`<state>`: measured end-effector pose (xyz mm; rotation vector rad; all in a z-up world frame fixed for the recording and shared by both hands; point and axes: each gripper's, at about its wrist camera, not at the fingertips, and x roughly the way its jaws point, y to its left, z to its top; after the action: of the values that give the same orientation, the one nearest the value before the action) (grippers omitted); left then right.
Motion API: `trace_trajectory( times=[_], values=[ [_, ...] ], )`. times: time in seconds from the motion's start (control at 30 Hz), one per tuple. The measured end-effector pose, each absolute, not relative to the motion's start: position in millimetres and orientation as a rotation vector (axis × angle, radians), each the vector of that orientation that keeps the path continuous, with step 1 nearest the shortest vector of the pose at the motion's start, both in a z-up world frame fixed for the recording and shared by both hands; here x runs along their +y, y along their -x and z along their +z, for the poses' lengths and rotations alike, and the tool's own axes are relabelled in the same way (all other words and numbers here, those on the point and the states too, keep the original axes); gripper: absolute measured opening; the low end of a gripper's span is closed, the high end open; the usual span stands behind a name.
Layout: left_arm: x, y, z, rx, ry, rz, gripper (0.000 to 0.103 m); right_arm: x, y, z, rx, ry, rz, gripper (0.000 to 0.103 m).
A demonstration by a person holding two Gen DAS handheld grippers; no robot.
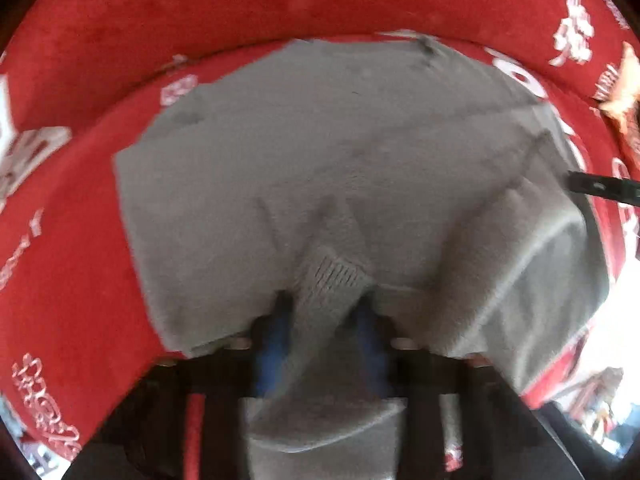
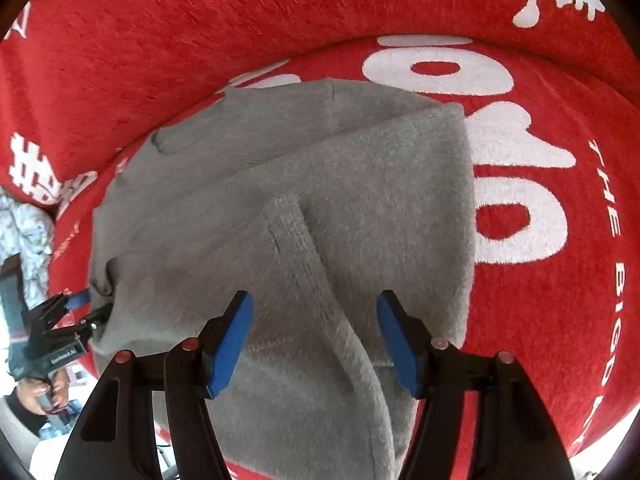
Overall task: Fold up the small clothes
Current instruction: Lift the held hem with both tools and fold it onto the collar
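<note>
A grey fleece garment [image 1: 304, 168] lies on a red sofa cover. In the left wrist view my left gripper [image 1: 326, 304] is shut on a bunched fold of its near edge, with the ribbed hem between the blue pads. In the right wrist view the same garment [image 2: 360, 184] lies partly folded, with a ribbed band running down its middle. My right gripper [image 2: 314, 320] is open just above it, with the blue pads apart and empty. The left gripper [image 2: 86, 306] shows at the garment's left edge, pinching the cloth.
The red sofa cover [image 2: 540, 220] with large white lettering spreads under and behind the garment, rising into a backrest [image 1: 200, 8]. A pale patterned cushion [image 2: 28, 232] sits at the far left. The sofa's front edge falls away below both grippers.
</note>
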<state>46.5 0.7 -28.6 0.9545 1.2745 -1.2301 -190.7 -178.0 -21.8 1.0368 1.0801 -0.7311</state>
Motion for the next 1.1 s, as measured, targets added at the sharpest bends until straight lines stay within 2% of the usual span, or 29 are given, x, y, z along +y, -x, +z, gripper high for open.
trace_trajectory(
  times=[0.03, 0.07, 0.27, 0.5, 0.6, 0.9, 0.93, 1.0, 1.03, 1.07, 1.1],
  values=[
    [2, -47, -26, 1.27, -0.949, -1.242, 0.014, -177, 187, -25, 1.093, -1.029, -0.735, 0.056],
    [2, -49, -23, 1.275, -0.944, -1.25, 0.011, -175, 183, -27, 1.107, -1.015, -0.728, 0.006],
    [13, -91, 17, 1.327, -0.718, -1.237, 0.01, -162, 176, 17, 1.066, -0.89, -0.768, 0.006],
    [-25, -121, 39, 1.245, -0.606, -1.199, 0.008, -205, 168, 62, 0.978, -0.812, -0.792, 0.006],
    [-55, -130, 24, 1.219, -0.591, -1.17, 0.008, -230, 154, 52, 0.98, -0.791, -0.81, 0.006],
    [-94, -145, -48, 1.24, -0.636, -0.988, 0.008, -272, 132, -30, 1.055, -0.884, -0.829, 0.007],
    [-94, -147, -50, 1.232, -0.632, -0.972, 0.011, -273, 132, -34, 1.059, -0.882, -0.836, 0.007],
    [-92, -154, -51, 1.22, -0.632, -0.931, 0.031, -274, 135, -35, 1.051, -0.878, -0.856, 0.009],
    [-91, -157, -50, 1.202, -0.639, -0.903, 0.048, -275, 137, -34, 1.052, -0.877, -0.867, 0.014],
    [-89, -161, -47, 1.177, -0.652, -0.865, 0.058, -276, 139, -33, 1.057, -0.875, -0.885, 0.02],
    [-87, -166, -44, 1.163, -0.657, -0.839, 0.058, -277, 142, -31, 1.062, -0.878, -0.898, 0.024]
  ],
)
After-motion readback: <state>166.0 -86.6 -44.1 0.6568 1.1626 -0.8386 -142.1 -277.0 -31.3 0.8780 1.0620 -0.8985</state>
